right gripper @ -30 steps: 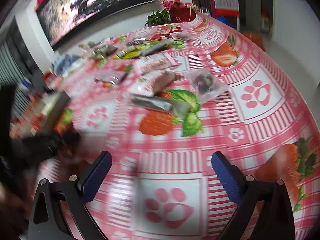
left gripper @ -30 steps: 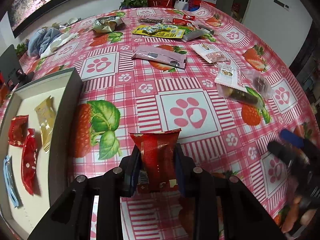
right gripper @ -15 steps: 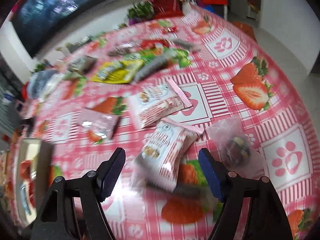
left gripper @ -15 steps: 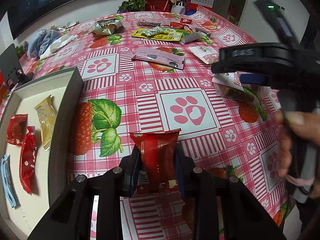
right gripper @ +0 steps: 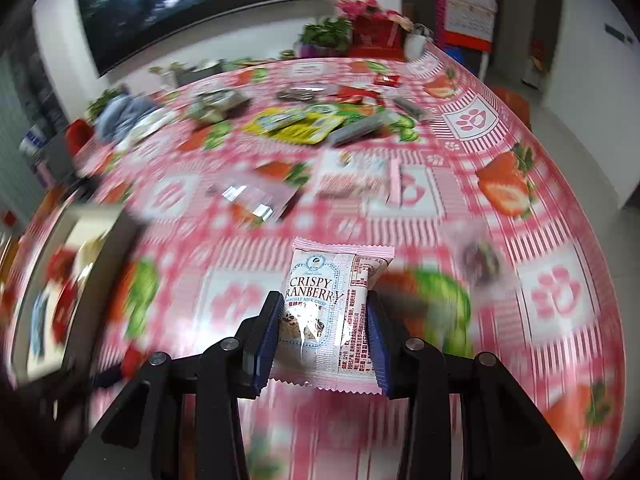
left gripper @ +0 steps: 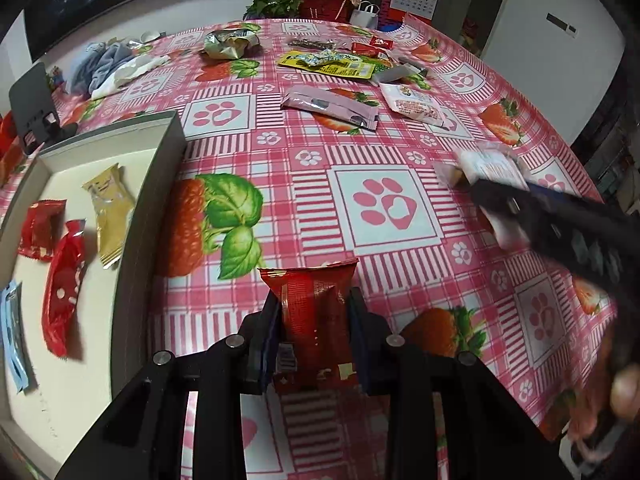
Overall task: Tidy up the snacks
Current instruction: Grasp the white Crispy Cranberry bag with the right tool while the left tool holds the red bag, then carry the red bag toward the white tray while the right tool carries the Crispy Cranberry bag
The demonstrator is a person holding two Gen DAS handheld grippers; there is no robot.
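Observation:
My left gripper (left gripper: 312, 308) is shut on a red snack packet (left gripper: 314, 308), held upright over the tablecloth just right of the open box (left gripper: 160, 184). My right gripper (right gripper: 324, 312) has its jaws closing on a white and pink cranberry crisp packet (right gripper: 332, 296), and the blue pads press its sides. In the left wrist view that gripper (left gripper: 480, 188) comes in blurred from the right with the same packet (left gripper: 492, 168). The box holds a gold packet (left gripper: 108, 216), red packets (left gripper: 60, 288) and a blue one (left gripper: 12, 336).
Loose snacks lie across the far half of the table: a pink packet (left gripper: 330, 106), a white one (left gripper: 416, 104), a yellow-green pack (left gripper: 332, 64), a crumpled silver bag (left gripper: 228, 42). A grey cloth (left gripper: 104, 66) lies far left. A phone stand (left gripper: 34, 108) stands behind the box.
My right gripper swept over the table, closed on the cranberry crisp packet and lifted it. The left gripper stayed put with the red packet.

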